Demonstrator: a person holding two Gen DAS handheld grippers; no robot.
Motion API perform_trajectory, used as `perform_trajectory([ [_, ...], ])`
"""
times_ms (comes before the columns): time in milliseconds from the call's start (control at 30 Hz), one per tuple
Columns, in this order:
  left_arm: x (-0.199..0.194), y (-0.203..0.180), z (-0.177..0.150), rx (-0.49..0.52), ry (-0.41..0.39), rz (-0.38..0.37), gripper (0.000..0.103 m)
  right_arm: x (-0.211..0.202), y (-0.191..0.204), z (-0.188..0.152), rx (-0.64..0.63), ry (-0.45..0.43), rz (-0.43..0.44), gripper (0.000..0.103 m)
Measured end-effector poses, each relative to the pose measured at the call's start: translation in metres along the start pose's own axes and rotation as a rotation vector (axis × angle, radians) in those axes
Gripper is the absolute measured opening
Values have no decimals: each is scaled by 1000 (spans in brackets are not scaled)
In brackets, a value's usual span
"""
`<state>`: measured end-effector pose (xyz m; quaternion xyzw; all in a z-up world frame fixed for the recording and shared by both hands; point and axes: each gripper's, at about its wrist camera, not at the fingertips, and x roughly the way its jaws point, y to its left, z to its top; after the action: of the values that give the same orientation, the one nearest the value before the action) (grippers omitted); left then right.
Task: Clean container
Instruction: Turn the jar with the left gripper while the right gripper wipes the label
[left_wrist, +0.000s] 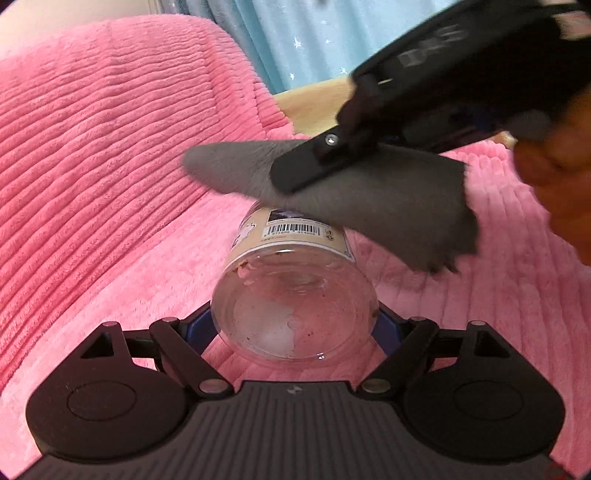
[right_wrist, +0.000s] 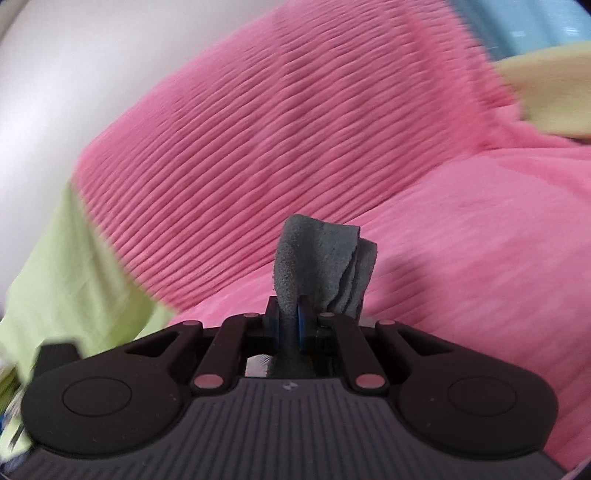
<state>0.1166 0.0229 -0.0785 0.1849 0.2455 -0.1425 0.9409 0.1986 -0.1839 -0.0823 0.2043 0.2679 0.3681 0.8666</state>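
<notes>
Pink blanket (left_wrist: 110, 155), one jar (left_wrist: 295, 295), one grey cloth (right_wrist: 321, 258)

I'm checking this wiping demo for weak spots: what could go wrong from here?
1. The left tool pinches only the clear jar's smooth base end; wiping pressure might twist it loose.
2. The right tool holds the gray cloth by a thin bunched fold, which could slip out.
3. Crumbs inside the jar could fall onto the pink blanket.

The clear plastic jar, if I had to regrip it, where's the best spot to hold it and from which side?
Grip the clear plastic jar across its bare round wall near the base, coming from the base end as the left gripper does. It lies tilted with its base toward that gripper, and the gray cloth covers the far end.
</notes>
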Motion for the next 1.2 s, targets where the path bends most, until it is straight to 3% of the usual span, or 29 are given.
perform_trajectory([
  [133,1,-2,-1,8,1,2,85,-2,10,-6,-20,20,39,8],
  [267,4,-1,-1,8,11,5,85,1,25,-16,-47,80,150,7],
  [367,3,-2,-2,10,10,6,85,5,22,-8,-98,50,93,6],
  [433,2,-5,-1,24,5,11,85,5,6,-1,-48,-2,9,6],
  [533,1,-4,-1,11,4,-8,85,1,-7,1,6,-28,-20,6],
  [600,2,2,-1,-44,12,-41,85,1,-5,-1,-9,-24,-16,6],
  [833,6,43,-6,-393,-16,-192,86,5,1,-2,-27,-16,-5,7],
  [900,7,49,-8,-433,-24,-206,85,4,2,-4,-25,-10,4,7],
  [967,5,48,-7,-422,-24,-185,85,4,6,-6,-32,9,27,7],
  [1100,-1,28,-3,-243,-18,-78,85,2,18,-15,-56,79,128,7],
  [1200,-2,17,0,-138,-20,-35,85,4,21,-11,-119,76,116,6],
])
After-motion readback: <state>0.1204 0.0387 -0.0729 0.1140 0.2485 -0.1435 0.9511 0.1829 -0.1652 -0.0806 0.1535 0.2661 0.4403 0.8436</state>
